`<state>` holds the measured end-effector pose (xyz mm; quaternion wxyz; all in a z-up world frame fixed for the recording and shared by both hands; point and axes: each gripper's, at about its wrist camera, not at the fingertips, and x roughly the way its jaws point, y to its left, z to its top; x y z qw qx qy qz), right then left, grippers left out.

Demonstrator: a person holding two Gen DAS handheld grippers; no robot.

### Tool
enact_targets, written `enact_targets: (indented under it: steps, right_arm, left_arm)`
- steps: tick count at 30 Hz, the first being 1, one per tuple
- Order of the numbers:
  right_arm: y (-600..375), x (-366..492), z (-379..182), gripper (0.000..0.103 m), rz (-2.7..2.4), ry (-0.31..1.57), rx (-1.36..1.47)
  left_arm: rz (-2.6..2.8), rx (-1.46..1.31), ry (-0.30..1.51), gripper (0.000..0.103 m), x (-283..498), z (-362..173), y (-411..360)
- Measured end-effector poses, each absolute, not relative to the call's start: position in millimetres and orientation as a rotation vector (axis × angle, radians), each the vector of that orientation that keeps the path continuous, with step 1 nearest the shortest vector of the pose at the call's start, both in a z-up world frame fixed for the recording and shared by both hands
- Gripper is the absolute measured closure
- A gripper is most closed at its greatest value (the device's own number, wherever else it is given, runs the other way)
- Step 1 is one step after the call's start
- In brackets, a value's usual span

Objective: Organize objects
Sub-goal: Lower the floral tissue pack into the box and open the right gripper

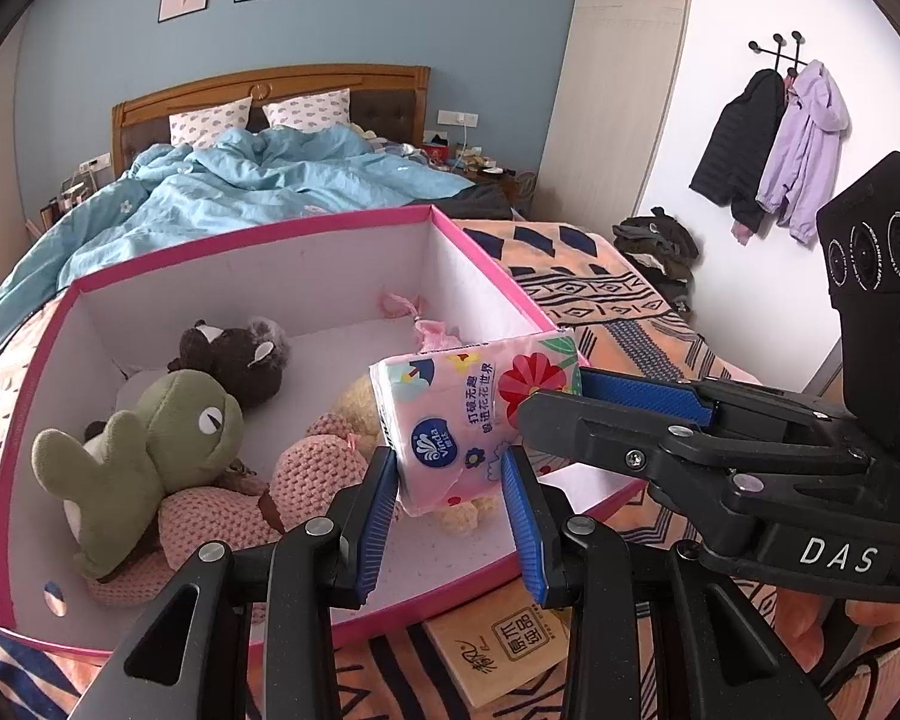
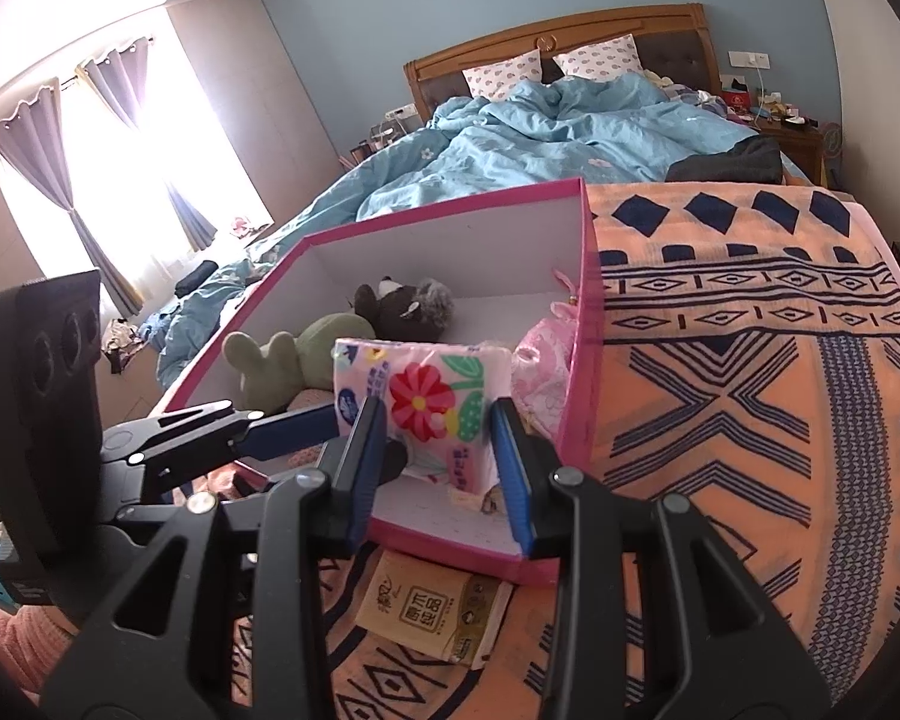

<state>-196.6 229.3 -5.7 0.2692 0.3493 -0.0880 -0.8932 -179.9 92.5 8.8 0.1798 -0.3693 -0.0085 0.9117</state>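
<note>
The left gripper [image 1: 450, 480] is clamping the lower end of a pink Vinda tissue pack [image 1: 471, 414], its blue pads pressing on either side. The right gripper [image 2: 438, 450] is gripping the same pack from the other side, its pads closing on the flower-printed end; in the left wrist view it is reaching in from the right.

Between the two grippers the pack is hanging tilted above the open pink box [image 1: 240, 240], over its near right part. Inside the box a green frog plush [image 1: 150, 450] is lying on a pink knitted toy [image 1: 306, 474], with a dark brown bear plush [image 1: 240, 360] behind them and a pink pouch [image 2: 543, 360] sitting against the right wall.

The box is resting on an orange patterned blanket [image 2: 750, 360]. A brown tissue packet [image 2: 432, 612] is lying on the blanket just in front of the box, partly under its near edge. Beyond lies a rumpled blue duvet [image 1: 240, 186].
</note>
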Motion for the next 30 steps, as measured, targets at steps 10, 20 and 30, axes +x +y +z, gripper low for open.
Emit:
enact_targets:
  steps: [10, 20, 30]
  right_arm:
    - [222, -199, -10, 0.063, -2.424, -0.198, 0.965]
    - [216, -201, -9, 0.063, -2.483, -0.167, 0.973]
    - [220, -191, -2, 0.055, -2.522, -0.152, 0.922]
  left_arm:
    - [2.572, -1.074, -0.044, 0.067, -187, 3, 92]
    - [2.574, -1.104, -0.043, 0.065, -196, -1, 91]
    - [2.652, -1.046, -0.026, 0.036, -185, 1, 83]
